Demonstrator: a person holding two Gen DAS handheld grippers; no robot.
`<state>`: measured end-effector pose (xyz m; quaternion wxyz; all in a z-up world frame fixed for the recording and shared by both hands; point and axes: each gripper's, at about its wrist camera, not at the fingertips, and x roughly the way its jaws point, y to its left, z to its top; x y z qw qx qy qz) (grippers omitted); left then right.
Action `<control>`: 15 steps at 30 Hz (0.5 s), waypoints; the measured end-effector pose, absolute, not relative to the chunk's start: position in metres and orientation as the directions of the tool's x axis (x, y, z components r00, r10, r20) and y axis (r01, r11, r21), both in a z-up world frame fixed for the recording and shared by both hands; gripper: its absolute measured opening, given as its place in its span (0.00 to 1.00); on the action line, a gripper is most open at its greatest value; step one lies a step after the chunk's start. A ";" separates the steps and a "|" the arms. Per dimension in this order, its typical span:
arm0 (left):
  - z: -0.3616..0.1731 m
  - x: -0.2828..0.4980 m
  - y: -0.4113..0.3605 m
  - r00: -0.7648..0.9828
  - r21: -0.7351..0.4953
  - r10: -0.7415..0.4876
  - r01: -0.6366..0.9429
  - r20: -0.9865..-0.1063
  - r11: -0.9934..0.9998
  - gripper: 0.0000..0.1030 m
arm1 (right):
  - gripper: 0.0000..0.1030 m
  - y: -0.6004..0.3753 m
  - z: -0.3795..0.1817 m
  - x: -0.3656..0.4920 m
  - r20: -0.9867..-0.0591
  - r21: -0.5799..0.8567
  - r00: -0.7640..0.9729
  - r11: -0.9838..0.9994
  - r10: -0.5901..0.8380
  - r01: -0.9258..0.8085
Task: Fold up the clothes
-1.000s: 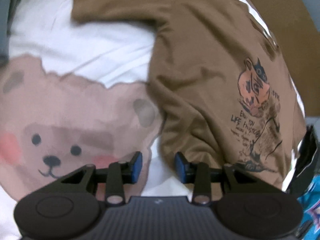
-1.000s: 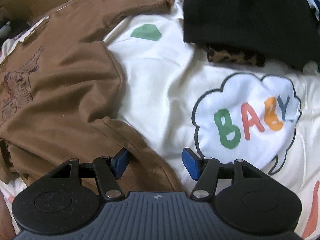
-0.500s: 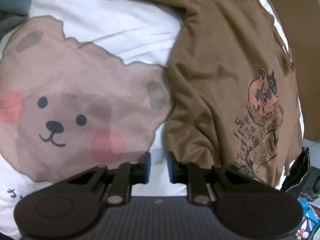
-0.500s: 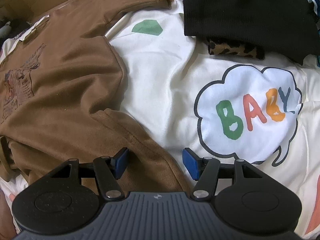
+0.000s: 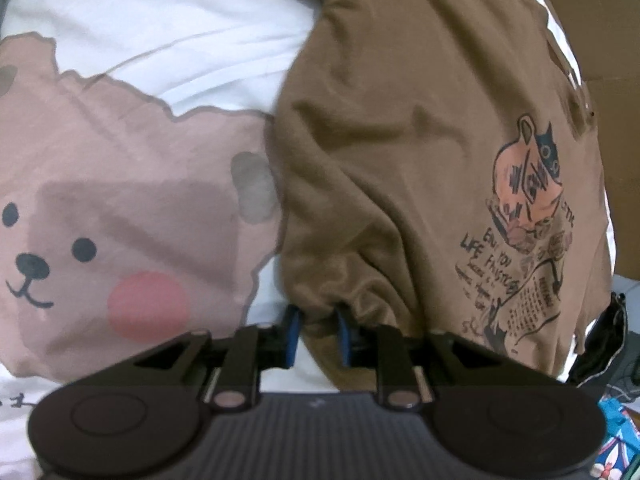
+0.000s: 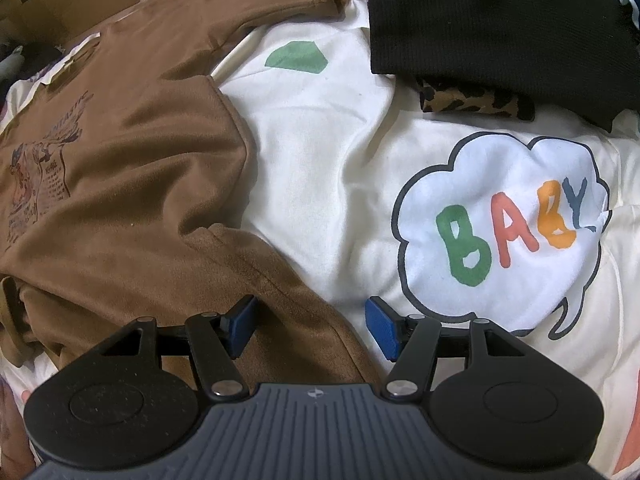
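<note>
The brown T-shirt [image 5: 400,160] lay spread on the printed bedspread [image 5: 120,200], beside its bear print, with a black garment [image 6: 500,20] at the bed's far edge. Half a second before, the left gripper [image 5: 318,330] had stood nearly shut over bare sheet; it had since moved onto the shirt's hem and clenched on a bunched fold. The right gripper [image 6: 308,328] had stayed released, its pads astride the shirt's lower edge.
</note>
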<state>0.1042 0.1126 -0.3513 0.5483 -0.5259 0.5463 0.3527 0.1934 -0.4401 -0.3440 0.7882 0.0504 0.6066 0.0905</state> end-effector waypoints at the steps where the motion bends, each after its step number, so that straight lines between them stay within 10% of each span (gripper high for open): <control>1: -0.350 0.102 0.112 0.161 -0.198 -0.196 -0.962 -0.967 0.188 0.31 | 0.65 -0.440 -0.344 0.194 -0.947 0.189 0.247 0.979 0.204 -0.082; 10: -0.349 0.088 0.108 0.171 -0.193 -0.180 -0.974 -0.969 0.115 0.26 | 0.68 -0.438 -0.346 0.190 -0.945 0.187 0.254 0.978 0.204 -0.088; 15: -0.340 0.080 0.095 0.203 -0.224 -0.140 -0.962 -0.969 0.155 0.03 | 0.62 -0.435 -0.347 0.187 -0.938 0.181 0.277 0.977 0.206 -0.111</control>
